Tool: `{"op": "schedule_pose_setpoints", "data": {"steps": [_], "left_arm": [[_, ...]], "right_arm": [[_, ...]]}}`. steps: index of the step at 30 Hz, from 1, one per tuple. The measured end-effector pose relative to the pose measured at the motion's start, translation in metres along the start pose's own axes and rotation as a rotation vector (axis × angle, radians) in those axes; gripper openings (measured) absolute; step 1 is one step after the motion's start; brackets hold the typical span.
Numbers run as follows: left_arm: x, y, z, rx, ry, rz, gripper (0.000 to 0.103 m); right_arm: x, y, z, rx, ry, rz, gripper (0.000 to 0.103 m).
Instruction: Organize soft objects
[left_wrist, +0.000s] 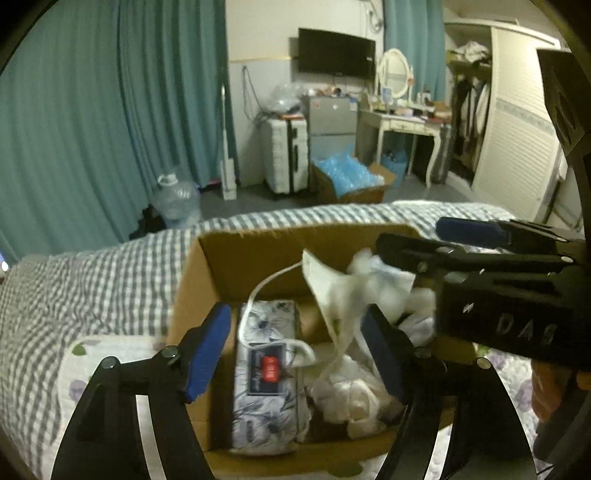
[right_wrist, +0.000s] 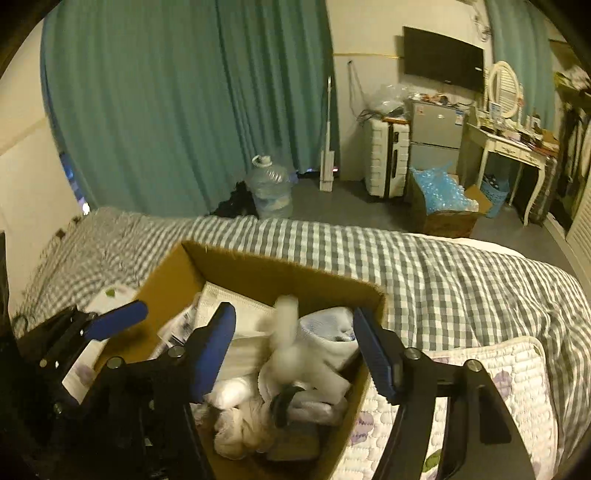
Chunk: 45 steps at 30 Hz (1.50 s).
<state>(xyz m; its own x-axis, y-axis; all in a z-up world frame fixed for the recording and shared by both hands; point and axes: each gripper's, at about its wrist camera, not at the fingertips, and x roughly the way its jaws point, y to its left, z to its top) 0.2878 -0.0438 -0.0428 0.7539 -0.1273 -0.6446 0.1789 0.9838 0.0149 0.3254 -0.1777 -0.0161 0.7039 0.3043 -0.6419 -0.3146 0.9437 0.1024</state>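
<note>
One cardboard box, two open grippers above.

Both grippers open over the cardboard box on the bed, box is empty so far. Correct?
Not quite: the cardboard box isn't empty. The left wrist view shows a floral-print pack and a pile of white soft items inside it. The rest holds: the left gripper and right gripper both hang over the box on the bed with jaws open.
</note>
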Motion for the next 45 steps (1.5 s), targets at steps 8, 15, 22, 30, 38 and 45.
{"op": "schedule_pose_setpoints", "data": {"steps": [8,15,22,30,38,45], "left_arm": [[-0.066,0.005,0.02,-0.014,-0.091,0.023,0.077],[-0.181,0.008,0.038,-0.013,-0.276,0.055,0.084],[-0.286,0.011,0.03,-0.013,-0.422,0.107,0.096],[-0.34,0.021,-0.006,-0.016,-0.532,0.149,0.103],[-0.318,0.022,-0.069,-0.095,-0.566,0.168,0.103],[-0.247,0.036,-0.132,-0.142,-0.478,0.21,0.103]], "right_arm": [[-0.1,0.014,0.022,0.0,-0.135,-0.071,0.069],[-0.237,0.039,0.034,-0.008,-0.32,-0.122,0.075],[-0.346,0.069,0.012,-0.027,-0.452,-0.126,0.097],[-0.398,0.093,-0.05,-0.045,-0.585,-0.14,0.103],[-0.334,0.086,-0.116,0.0,-0.567,-0.096,0.103],[-0.25,0.066,-0.173,0.047,-0.475,-0.164,0.103]]}}
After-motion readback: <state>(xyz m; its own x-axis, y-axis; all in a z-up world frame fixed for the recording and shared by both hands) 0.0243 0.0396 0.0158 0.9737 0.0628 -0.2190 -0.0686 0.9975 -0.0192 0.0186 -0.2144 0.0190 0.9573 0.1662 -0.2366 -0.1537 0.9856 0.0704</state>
